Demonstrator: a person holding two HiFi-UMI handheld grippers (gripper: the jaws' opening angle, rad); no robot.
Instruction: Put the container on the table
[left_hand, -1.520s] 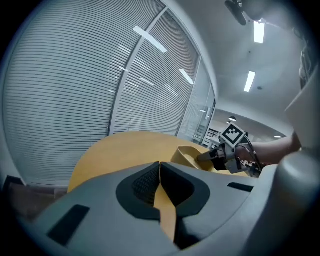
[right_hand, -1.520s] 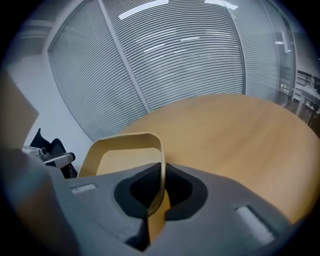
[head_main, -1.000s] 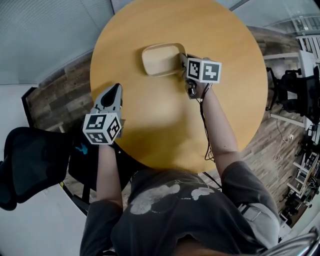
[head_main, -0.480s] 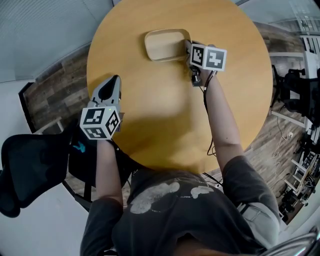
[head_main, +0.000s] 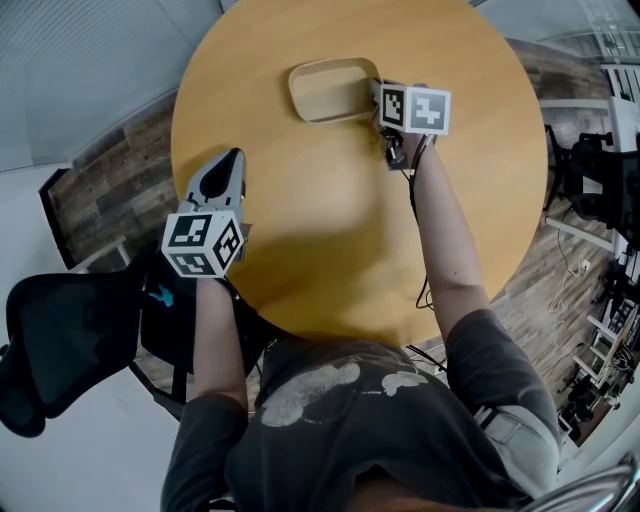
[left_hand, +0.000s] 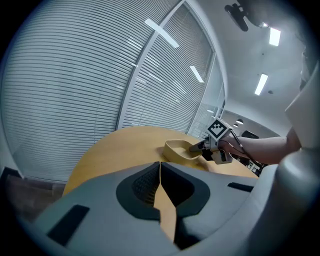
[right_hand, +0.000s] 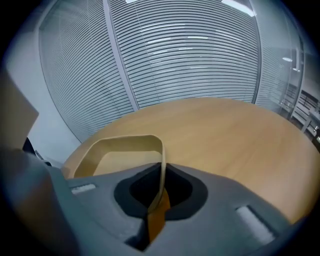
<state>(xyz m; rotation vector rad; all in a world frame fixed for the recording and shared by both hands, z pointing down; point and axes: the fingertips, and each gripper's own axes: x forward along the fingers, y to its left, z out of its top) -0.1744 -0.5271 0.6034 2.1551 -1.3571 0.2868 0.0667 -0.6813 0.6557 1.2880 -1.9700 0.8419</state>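
A tan, shallow container (head_main: 322, 92) is at the far side of the round wooden table (head_main: 330, 230). My right gripper (head_main: 375, 95) is shut on its right rim; in the right gripper view the thin rim (right_hand: 127, 142) runs straight down between the closed jaws (right_hand: 161, 172). Whether the container's base rests on the tabletop I cannot tell. My left gripper (head_main: 232, 160) hovers over the table's left edge, shut with nothing in it (left_hand: 160, 167). Its view shows the container (left_hand: 181, 150) and the right gripper (left_hand: 202, 146) across the table.
A black office chair (head_main: 60, 340) stands at the lower left beside the table. Desks and shelving (head_main: 605, 170) crowd the right side. Slatted window blinds (right_hand: 190, 55) rise beyond the table's far edge. A cable (head_main: 415, 240) runs along the right forearm.
The right gripper has carried the container a little farther away across the table. The left gripper has edged forward along the table's left side, still shut.
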